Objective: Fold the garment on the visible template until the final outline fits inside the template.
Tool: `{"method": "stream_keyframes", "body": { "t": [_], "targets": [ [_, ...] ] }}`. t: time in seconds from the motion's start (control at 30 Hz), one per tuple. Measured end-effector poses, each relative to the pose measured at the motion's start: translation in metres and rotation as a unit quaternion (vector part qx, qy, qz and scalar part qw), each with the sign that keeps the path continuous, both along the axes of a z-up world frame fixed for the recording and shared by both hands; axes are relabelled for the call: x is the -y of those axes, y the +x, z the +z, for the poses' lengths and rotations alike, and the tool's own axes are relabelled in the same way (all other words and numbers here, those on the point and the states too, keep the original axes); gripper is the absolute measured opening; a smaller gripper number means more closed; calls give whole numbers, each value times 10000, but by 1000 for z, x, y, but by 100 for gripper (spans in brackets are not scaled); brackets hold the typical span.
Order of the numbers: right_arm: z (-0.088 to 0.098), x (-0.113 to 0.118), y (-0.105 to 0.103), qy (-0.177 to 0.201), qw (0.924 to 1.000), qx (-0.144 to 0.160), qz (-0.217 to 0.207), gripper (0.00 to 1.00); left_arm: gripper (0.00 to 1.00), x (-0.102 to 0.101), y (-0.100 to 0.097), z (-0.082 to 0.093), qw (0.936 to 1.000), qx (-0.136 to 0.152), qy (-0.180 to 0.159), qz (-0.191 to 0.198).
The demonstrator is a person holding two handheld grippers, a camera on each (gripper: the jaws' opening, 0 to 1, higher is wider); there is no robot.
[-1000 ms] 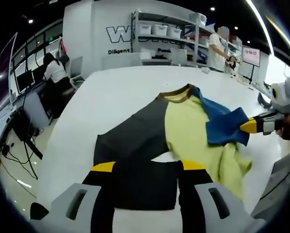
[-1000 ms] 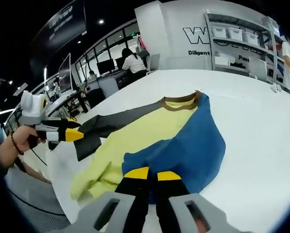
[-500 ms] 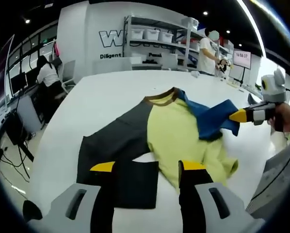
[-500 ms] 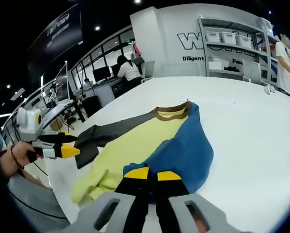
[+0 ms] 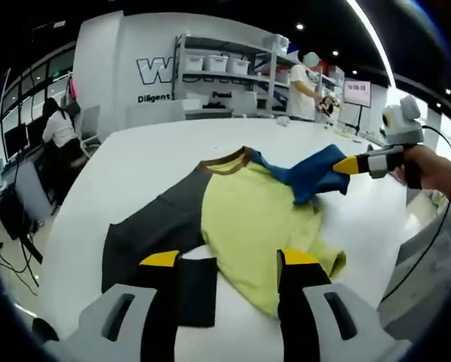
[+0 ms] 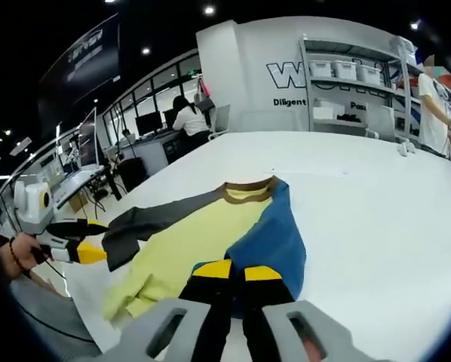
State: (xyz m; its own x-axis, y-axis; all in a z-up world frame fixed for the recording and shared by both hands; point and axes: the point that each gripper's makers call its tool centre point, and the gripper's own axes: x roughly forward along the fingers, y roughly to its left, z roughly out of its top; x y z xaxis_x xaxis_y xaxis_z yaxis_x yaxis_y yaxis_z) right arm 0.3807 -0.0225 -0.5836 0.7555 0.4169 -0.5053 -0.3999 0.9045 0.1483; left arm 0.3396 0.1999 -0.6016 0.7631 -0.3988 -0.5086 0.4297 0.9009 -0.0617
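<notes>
The garment point(image 5: 240, 204) lies spread on the white table point(image 5: 150, 151), brown collar toward twelve o'clock in the left gripper view, its dark sleeve point(image 5: 146, 237) running down toward seven o'clock. The right gripper point(image 6: 237, 269) is clamped on the blue sleeve point(image 6: 267, 241) and carries it lifted across the yellow body point(image 5: 256, 226) — in the left gripper view it comes in at two o'clock. The left gripper point(image 5: 229, 259) has its jaws spread apart over the dark hem, grasping nothing.

No template outline can be made out on the table, so the fold could easily land outside it. With the left jaws empty, the shirt is unanchored — a continued pull on the blue sleeve would likely drag the whole garment sideways and bunch the yellow cloth already rumpled near four o'clock.
</notes>
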Motion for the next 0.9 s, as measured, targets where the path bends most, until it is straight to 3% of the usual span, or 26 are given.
{"method": "stream_keyframes", "body": {
  "t": [0.33,0.47,0.9],
  "targets": [
    [5,17,3,-53,9998,48,-178,0,45,14,-3,0,9994,2,-61,-334],
    [8,30,8,-52,9994,96,-320,0,45,24,-4,5,9978,25,-448,-481],
    [5,81,18,-260,9966,116,-769,0,45,47,-21,-7,9932,-203,-307,-1105]
  ]
}}
